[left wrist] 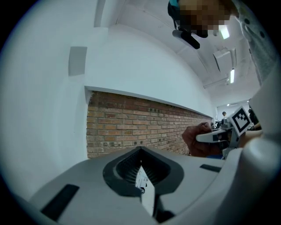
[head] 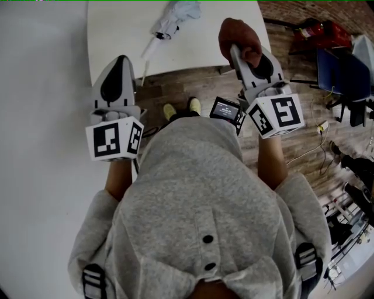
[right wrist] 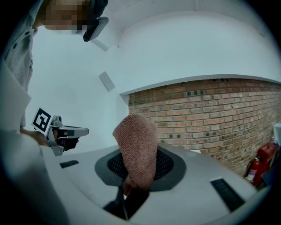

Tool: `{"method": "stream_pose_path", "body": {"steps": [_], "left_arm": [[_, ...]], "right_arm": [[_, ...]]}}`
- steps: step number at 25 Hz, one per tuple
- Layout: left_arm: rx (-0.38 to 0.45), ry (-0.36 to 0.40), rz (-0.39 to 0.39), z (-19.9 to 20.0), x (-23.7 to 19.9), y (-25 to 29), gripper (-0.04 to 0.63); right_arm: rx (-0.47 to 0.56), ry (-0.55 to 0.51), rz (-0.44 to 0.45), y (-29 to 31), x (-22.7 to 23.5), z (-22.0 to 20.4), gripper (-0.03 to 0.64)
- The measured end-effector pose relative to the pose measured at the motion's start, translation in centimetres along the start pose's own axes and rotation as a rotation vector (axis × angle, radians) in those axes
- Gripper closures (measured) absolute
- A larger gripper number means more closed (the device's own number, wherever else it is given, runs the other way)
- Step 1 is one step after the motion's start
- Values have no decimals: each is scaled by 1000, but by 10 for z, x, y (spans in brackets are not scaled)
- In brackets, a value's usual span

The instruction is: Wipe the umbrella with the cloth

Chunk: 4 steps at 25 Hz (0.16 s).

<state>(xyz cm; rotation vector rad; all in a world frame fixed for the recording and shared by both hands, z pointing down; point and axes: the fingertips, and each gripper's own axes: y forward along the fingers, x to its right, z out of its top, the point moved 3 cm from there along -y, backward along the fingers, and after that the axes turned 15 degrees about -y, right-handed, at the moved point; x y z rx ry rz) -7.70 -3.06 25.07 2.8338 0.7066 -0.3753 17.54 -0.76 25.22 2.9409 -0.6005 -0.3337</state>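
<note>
Umbrella [head: 169, 20]: folded on white table [head: 117, 35], top centre, beyond both grippers, touching neither.
Left gripper [head: 121, 61]: jaws pressed together, apparently empty.
Right gripper [head: 241, 57]: pinching brown cloth [right wrist: 138, 145].

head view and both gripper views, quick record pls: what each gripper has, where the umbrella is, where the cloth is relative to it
left gripper: jaws together, nothing seen held
right gripper: shut on the brown cloth, which sticks up past the jaws
umbrella: folded, light-coloured, lying on the white table
contact: neither gripper touches the umbrella; the cloth is held clear of it
wiping: not under way at this moment
</note>
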Motion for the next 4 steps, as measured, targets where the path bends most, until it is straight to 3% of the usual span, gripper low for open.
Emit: {"method": "stream_pose_path", "body": {"steps": [4], "left_arm": [[-9, -1, 1, 8, 6, 6, 580]], "right_arm": [[1, 16, 4, 2, 3, 6, 518]]}}
